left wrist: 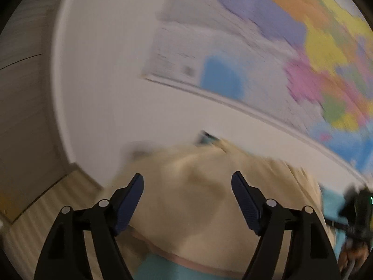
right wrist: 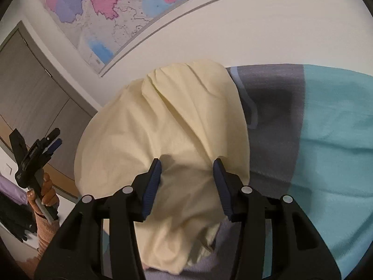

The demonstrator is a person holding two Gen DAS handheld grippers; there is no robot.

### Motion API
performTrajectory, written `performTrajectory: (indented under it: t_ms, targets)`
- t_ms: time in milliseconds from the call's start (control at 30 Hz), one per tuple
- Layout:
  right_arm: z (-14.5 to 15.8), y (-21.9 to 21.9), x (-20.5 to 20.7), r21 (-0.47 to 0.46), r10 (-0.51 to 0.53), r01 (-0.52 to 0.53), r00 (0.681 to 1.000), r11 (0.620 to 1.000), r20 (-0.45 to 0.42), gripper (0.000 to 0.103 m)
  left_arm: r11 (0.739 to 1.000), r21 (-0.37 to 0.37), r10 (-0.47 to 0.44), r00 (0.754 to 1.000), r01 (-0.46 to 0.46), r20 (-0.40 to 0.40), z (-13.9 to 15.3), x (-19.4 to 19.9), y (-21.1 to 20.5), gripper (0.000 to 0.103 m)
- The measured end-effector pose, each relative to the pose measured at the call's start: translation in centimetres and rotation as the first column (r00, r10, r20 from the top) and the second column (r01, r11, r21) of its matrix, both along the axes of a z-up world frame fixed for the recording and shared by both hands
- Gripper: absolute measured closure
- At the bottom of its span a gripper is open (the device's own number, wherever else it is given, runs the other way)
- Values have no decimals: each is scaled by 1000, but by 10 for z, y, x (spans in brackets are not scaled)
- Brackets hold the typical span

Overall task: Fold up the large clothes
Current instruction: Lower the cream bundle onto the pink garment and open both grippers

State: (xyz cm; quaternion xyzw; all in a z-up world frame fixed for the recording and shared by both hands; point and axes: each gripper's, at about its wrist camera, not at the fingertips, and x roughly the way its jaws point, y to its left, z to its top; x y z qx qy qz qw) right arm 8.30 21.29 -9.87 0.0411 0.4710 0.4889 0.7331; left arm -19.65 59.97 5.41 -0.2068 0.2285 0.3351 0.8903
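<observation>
A large cream-yellow garment [right wrist: 174, 116] lies bunched in a mound on a bed cover [right wrist: 338, 140] of teal with a grey band. In the right wrist view my right gripper [right wrist: 187, 161] hovers over the near end of the mound. Its jaws stand apart and the pads do not press the cloth. At the left of that view a hand holds my left gripper [right wrist: 56, 137] up in the air, clear of the garment. The left wrist view is blurred: my left gripper [left wrist: 187, 176] is wide open above the cream garment [left wrist: 198, 198], with nothing between its fingers.
A coloured wall map [right wrist: 105, 11] hangs on the white wall behind the bed. A grey wardrobe door [right wrist: 30, 88] stands at the left. Dark clothes [right wrist: 14, 224] lie on a purple cloth at the lower left. Pale wooden boards [left wrist: 58, 198] show beside the bed.
</observation>
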Motion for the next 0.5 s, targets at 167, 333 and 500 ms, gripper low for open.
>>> performTrajectory:
  t_ms: [167,333,500]
  targets:
    - [31,-18,-22,21,-1,-1,992,1000,126,55,987,-29,-161,985,160,-62,-24,39,-31,28]
    - [58,-17,-57,82,78,-101,967,992,244,54,972,-28,-234,968,233,-87,-34,58,-59,28]
    - [31,10,-70,-41,174,-169,959,985,226,51,971,17,-232,952,240,-201,-53,79,-82,26]
